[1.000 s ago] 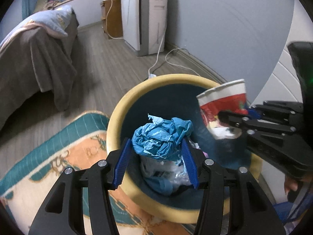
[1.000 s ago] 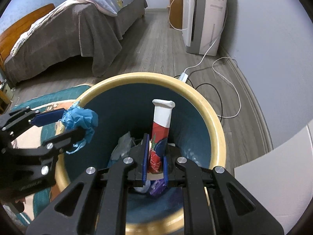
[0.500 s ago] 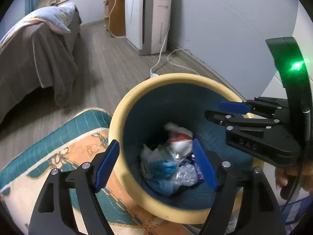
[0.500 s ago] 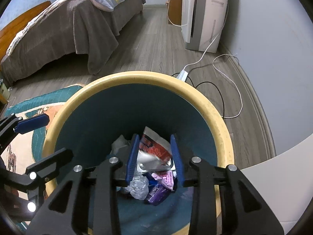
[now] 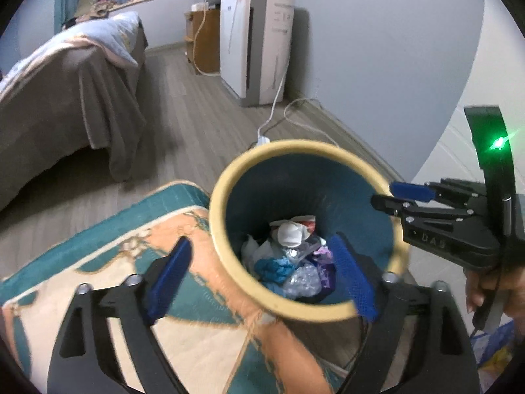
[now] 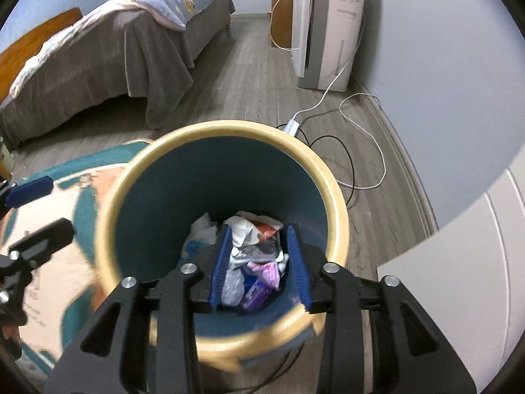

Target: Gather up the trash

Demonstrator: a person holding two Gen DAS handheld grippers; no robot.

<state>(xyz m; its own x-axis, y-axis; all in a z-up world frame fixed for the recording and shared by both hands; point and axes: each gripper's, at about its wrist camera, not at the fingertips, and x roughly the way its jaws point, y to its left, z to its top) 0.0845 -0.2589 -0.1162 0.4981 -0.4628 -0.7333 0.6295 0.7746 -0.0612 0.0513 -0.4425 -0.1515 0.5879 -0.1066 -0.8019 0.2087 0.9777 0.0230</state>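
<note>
- We held the left hand-held gripper (image 5: 262, 275) above the near rim of the waste bin (image 5: 226, 184) – its jaws had just been opening and stood spread wide, with nothing between the blue pads.
- The right hand-held gripper (image 6: 259, 266) hung over the bin's mouth; its jaws had also just been opening, stood partly apart, and pinched nothing.
- In the left wrist view the right tool came in from the right edge, over the bin's far rim, with a green light on its body and a hand (image 5: 492, 292) at its grip.
- The trash lay at the bottom of the bin: a crushed paper cup (image 5: 292, 231) on top, a crumpled blue wad (image 5: 272, 267) beside it, and clear and purple wrappers (image 6: 262, 279) nearer us.
- The bin stood on the wooden floor at the edge of a teal and orange rug (image 5: 108, 229) – a bed (image 6: 98, 62) lay beyond, and a white appliance (image 6: 328, 32) stood against the wall.
</note>
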